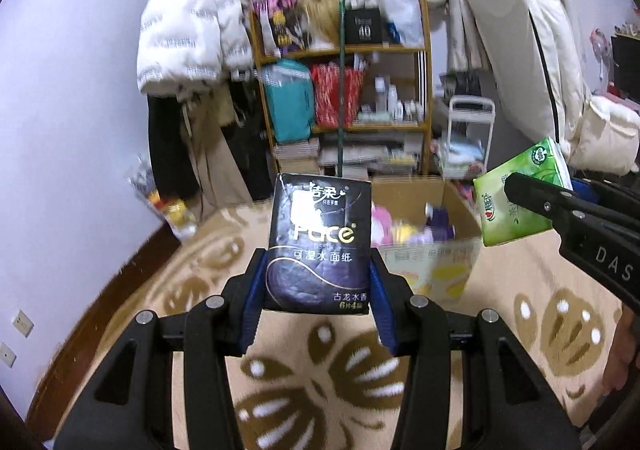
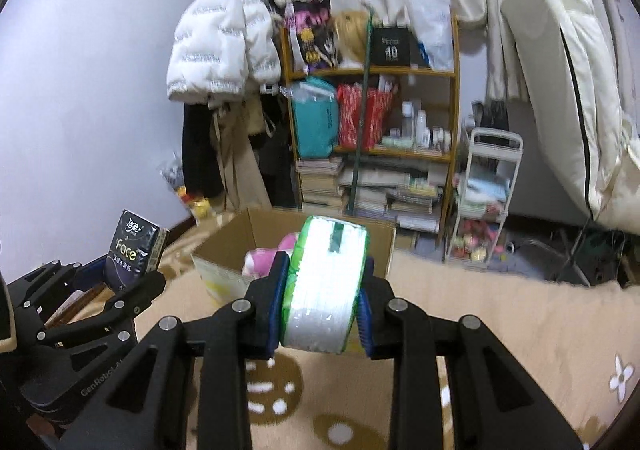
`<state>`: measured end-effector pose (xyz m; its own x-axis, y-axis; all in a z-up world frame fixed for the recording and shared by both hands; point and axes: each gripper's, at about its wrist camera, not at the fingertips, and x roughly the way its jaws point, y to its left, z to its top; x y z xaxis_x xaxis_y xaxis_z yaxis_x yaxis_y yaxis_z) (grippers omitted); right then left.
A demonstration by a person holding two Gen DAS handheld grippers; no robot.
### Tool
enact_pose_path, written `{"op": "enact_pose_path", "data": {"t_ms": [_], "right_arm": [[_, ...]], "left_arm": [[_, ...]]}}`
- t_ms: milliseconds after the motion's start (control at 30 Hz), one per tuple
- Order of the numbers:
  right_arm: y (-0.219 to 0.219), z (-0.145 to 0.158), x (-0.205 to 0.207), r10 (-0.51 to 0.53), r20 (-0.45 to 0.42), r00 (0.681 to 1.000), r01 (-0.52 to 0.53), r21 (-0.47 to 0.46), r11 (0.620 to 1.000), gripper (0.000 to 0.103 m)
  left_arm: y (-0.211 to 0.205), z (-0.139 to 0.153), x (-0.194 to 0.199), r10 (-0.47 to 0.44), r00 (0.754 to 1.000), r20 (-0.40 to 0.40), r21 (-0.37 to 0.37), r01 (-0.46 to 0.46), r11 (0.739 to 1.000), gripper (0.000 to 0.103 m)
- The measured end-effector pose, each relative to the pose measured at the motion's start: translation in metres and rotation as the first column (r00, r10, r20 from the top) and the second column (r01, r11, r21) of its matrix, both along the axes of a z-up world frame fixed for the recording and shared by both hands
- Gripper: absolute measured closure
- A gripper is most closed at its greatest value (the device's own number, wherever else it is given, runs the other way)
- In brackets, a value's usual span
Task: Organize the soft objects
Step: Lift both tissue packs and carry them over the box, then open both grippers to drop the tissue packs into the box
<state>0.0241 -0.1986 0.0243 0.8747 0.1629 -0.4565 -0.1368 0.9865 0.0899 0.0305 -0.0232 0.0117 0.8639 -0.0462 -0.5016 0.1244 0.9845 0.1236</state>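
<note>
— While both packs hang above the carpet, what are the fingers on the left doing?

— The left gripper [image 1: 318, 282] has its fingers [image 1: 254, 302] closed partway, as far as the dark tissue pack [image 1: 319, 246] lets them. The blue pads press its two narrow sides, low on the pack, and it stands upright between them with the printed face toward the camera. From the right wrist view the same pack [image 2: 134, 256] shows at the left edge, sticking up out of the left gripper [image 2: 132, 282].

— What sits past it?

— A cardboard box [image 1: 430, 250] on the patterned carpet [image 1: 320, 366], just behind and to the right of the dark pack. It is open at the top, and pink and purple soft things lie inside, too blurred to name. Behind the box a wooden shelf [image 1: 426, 98] stands against the curtain, with books stacked at its foot, and a white puffer jacket [image 1: 188, 34] hangs to its left.

— And the right side?

— The right gripper [image 2: 322, 292] is likewise closed partway on the green tissue pack [image 2: 324, 282]. Its fingers [image 2: 276, 298] clamp the pack's flat faces, so the clear wrapped edge faces the camera. In the left wrist view that pack [image 1: 520, 198] shows tilted near the right edge, with a black finger across it.

— Where is it relative to the box?

— In front of the cardboard box [image 2: 228, 246], whose open top and a pink plush toy [image 2: 264, 258] show just behind it. Neither pack touches the box.
</note>
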Motion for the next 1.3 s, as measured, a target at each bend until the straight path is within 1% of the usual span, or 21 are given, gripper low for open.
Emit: {"op": "enact_pose_path", "data": {"t_ms": [167, 300, 367, 567, 633, 767, 833, 933, 1067, 1200, 1300], "right_arm": [[0.006, 0.020, 0.012, 0.014, 0.057, 0.998, -0.012, -0.022, 1.000, 0.071], [0.009, 0.033, 0.026, 0.020, 0.091, 0.996, -0.017, -0.035, 0.999, 0.071], [0.009, 0.039, 0.035, 0.025, 0.107, 0.994, -0.021, -0.045, 0.999, 0.071], [0.009, 0.044, 0.057, 0.039, 0.131, 0.991, -0.028, -0.086, 0.996, 0.071], [0.005, 0.040, 0.065, 0.040, 0.130, 0.991, -0.031, -0.072, 0.997, 0.071], [-0.004, 0.028, 0.075, 0.034, 0.122, 0.992, -0.030, -0.039, 0.999, 0.071], [-0.005, 0.020, 0.079, 0.029, 0.116, 0.993, -0.025, -0.034, 0.999, 0.071], [-0.008, 0.005, 0.088, 0.024, 0.094, 0.995, -0.022, -0.026, 0.999, 0.071], [-0.008, -0.013, 0.098, 0.023, 0.061, 0.998, -0.022, -0.018, 1.000, 0.071], [-0.006, -0.034, 0.105, 0.039, 0.032, 0.999, -0.039, -0.008, 0.999, 0.071], [-0.005, -0.041, 0.109, 0.051, 0.019, 0.999, -0.051, 0.004, 0.999, 0.071]], "left_arm": [[-0.002, 0.022, 0.013, -0.002, 0.998, 0.067, 0.000, 0.002, 1.000, 0.057], [-0.005, 0.035, 0.027, 0.001, 0.995, 0.104, 0.013, -0.002, 1.000, 0.057], [-0.008, 0.040, 0.039, -0.014, 0.994, 0.112, 0.010, 0.013, 1.000, 0.057], [-0.019, 0.048, 0.068, -0.039, 0.988, 0.148, 0.057, 0.031, 0.998, 0.057], [-0.021, 0.047, 0.076, -0.044, 0.988, 0.150, 0.060, 0.035, 0.998, 0.057], [-0.018, 0.035, 0.089, -0.031, 0.991, 0.133, 0.031, 0.027, 0.999, 0.057], [-0.015, 0.025, 0.097, -0.025, 0.994, 0.110, 0.019, 0.023, 1.000, 0.057], [-0.014, 0.009, 0.108, -0.020, 0.997, 0.077, 0.026, 0.018, 1.000, 0.057], [-0.014, -0.008, 0.118, -0.014, 0.999, 0.053, 0.039, 0.012, 0.999, 0.057], [-0.012, -0.027, 0.130, -0.012, 1.000, 0.004, 0.038, 0.012, 0.999, 0.057], [-0.009, -0.043, 0.141, -0.004, 0.998, -0.060, 0.019, 0.005, 1.000, 0.057]]}}
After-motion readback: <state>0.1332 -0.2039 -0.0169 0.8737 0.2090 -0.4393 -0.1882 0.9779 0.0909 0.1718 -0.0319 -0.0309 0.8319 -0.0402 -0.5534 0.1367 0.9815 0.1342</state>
